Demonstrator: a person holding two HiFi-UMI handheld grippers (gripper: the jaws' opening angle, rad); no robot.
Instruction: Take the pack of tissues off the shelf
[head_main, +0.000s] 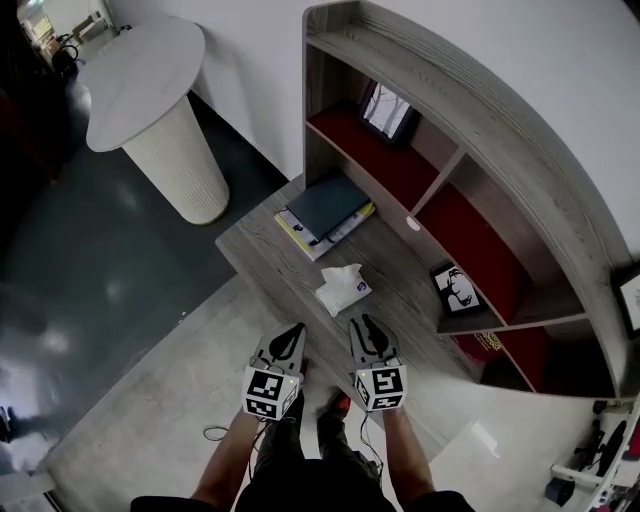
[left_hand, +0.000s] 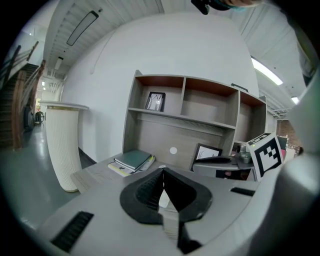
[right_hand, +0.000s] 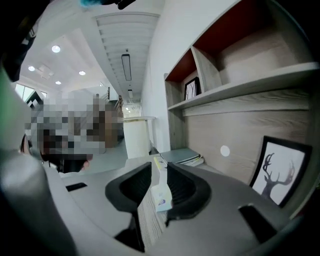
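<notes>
The shelf unit (head_main: 480, 110) is grey wood with red-lined compartments. Its right end is cut off by the edge of the head view. Its lowest compartment is in shadow and the contents cannot be made out.

A white round table (head_main: 150, 70) on a ribbed pedestal stands well to the left of the unit, apart from it.

The unit's broad lower ledge (head_main: 400, 270) juts forward. Towards its left end lies a stack of books (head_main: 325, 205), dark cover on top. The titles are too small to read.

One framed picture (head_main: 388, 110) leans in the unit's upper left compartment. A framed deer print (head_main: 455, 288) stands on the ledge against the back panel. A third frame (head_main: 630, 295) at the unit's right is cropped.

The pack of tissues (head_main: 343, 289) lies on the ledge near its front edge, between the books and the deer print, with white tissue sticking up from its top.

The left gripper (head_main: 296, 328) is off the front of the ledge, apart from the pack. Its jaws meet at the tips and grip nothing.

The right gripper (head_main: 361, 320) is just beside the pack's near end, with its jaws partly open. Its own view shows the pack in the gap between them with clearance on one side, not clamped. Contact with the other pad cannot be determined.

Both forearms run out of the bottom of the head view.
</notes>
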